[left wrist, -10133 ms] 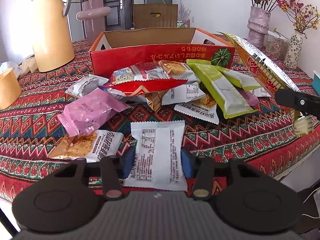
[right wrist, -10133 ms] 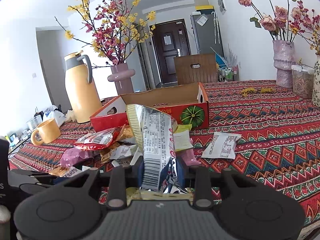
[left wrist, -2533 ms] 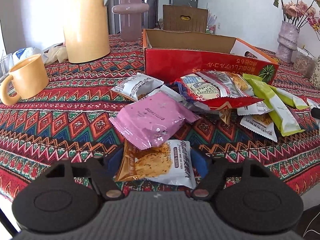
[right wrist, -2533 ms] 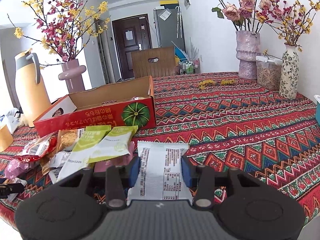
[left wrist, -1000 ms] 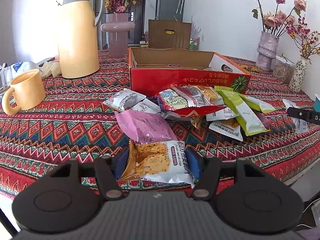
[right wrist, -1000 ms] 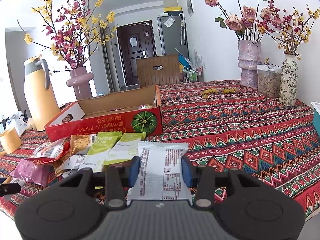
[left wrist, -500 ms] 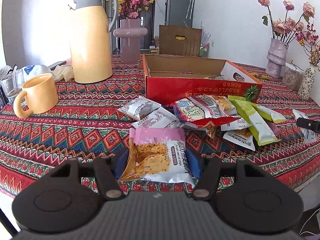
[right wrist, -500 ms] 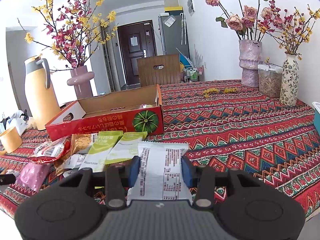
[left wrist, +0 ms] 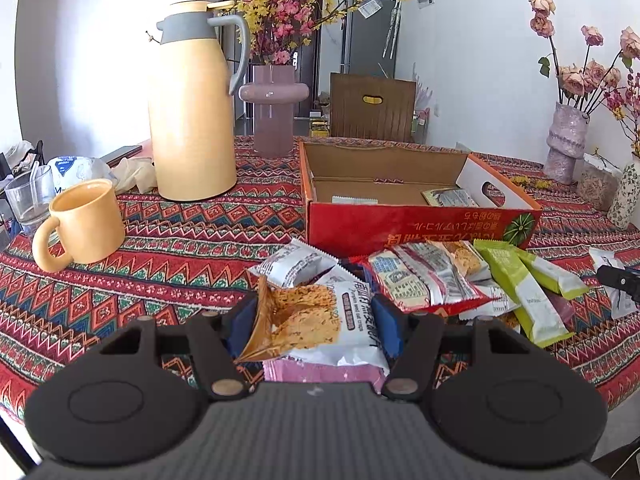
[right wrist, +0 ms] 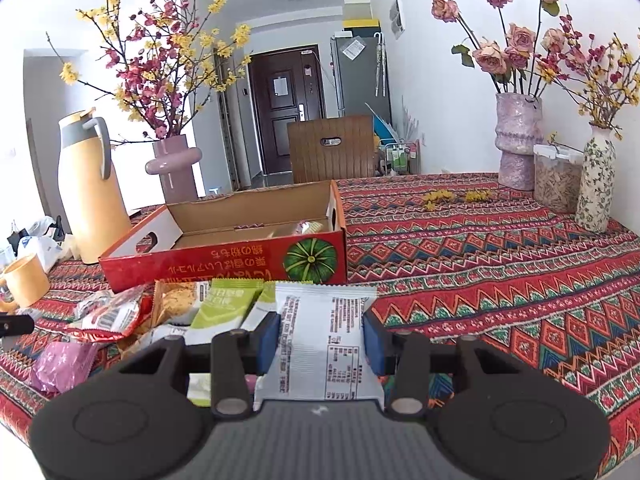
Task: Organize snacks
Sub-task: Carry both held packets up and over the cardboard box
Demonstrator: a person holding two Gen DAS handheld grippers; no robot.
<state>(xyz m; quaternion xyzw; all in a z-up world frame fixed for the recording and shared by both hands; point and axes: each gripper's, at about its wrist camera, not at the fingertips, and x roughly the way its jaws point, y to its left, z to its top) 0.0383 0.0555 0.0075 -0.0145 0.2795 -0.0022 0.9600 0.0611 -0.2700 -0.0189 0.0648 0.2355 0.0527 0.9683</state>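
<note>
Left gripper (left wrist: 316,322): its blue pads pinch a white-and-brown biscuit packet (left wrist: 320,320) from both sides, holding it clear of the patterned tablecloth (left wrist: 180,240), in front of the red cardboard box (left wrist: 416,228). A pink packet (left wrist: 320,374) shows just under the held one. Right gripper (right wrist: 320,336): its pads clamp a white printed packet (right wrist: 324,344), also in front of the box and nearer its pumpkin-marked end. The box stands open, with a few packets inside (left wrist: 450,197). Loose snacks lie heaped against the box's front wall: a red packet (left wrist: 420,280), green bars (left wrist: 520,284), a small white packet (left wrist: 294,266). Left of the box stand a yellow mug (left wrist: 86,224) and a yellow jug (left wrist: 192,100).
</note>
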